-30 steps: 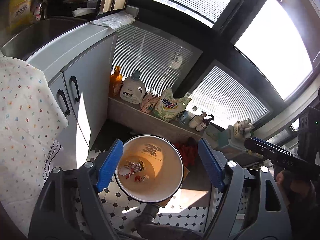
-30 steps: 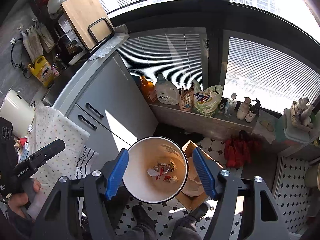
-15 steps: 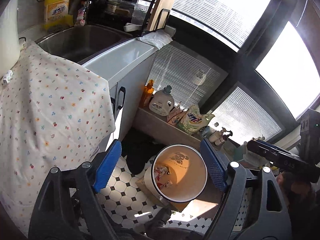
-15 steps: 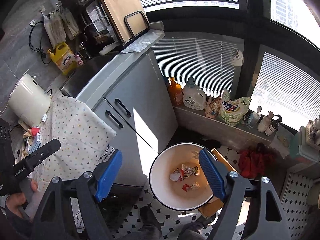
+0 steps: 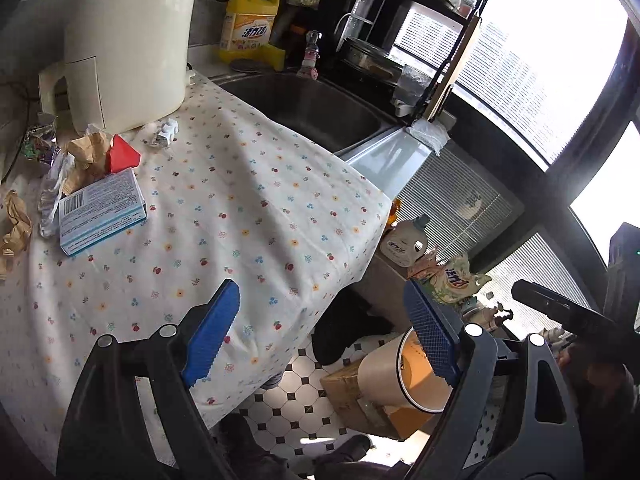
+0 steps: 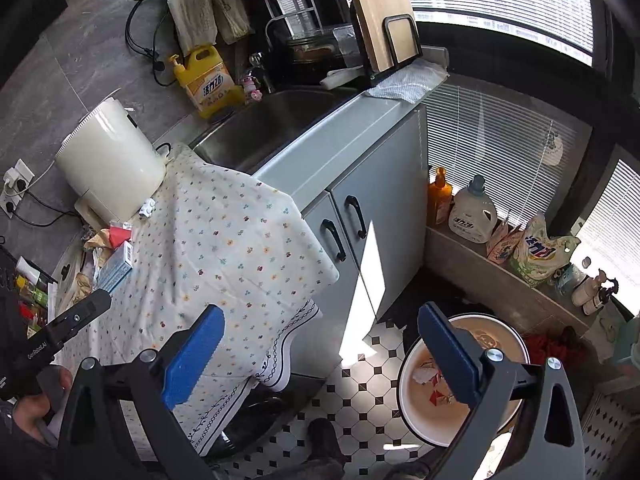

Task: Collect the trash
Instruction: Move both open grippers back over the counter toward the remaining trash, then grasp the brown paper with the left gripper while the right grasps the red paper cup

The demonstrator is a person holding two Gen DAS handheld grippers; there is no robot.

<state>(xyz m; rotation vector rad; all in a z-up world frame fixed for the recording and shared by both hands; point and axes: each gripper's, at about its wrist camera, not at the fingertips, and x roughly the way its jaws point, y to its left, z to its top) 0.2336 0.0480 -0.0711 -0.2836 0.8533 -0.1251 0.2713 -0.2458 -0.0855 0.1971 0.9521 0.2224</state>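
In the left wrist view the left tongs (image 5: 322, 332) stand wide apart with nothing between the blue pads, hanging over the front edge of the floral tablecloth (image 5: 224, 216) that covers the worktop; at the far left of the frame lies the trash: a blue-and-white carton (image 5: 102, 212) with a barcode, crumpled brown paper (image 5: 86, 152), a red scrap (image 5: 124, 154) and a clear wrapper (image 5: 50, 196), all clustered just beside the cream-coloured appliance (image 5: 128, 36) in the upper left; a yellow dish-soap bottle (image 5: 250, 24) stands beyond it, next to the steel sink (image 5: 316, 108). In the right wrist view the right tongs (image 6: 320, 354) are opening, jaws very wide and empty, above the hanging tablecloth corner and the grey cabinet doors (image 6: 360, 216); the white waste bin (image 6: 460, 380) sits on the tiled floor (image 6: 360, 364) at the lower right, partly behind the right pad, with a few wrappers (image 6: 430, 376) in its bottom; a white detergent jug (image 6: 474, 210) and an orange bottle (image 6: 439, 196) stand on the ledge below the window blinds; a hand (image 6: 36, 404) grips the other tool at the lower left.
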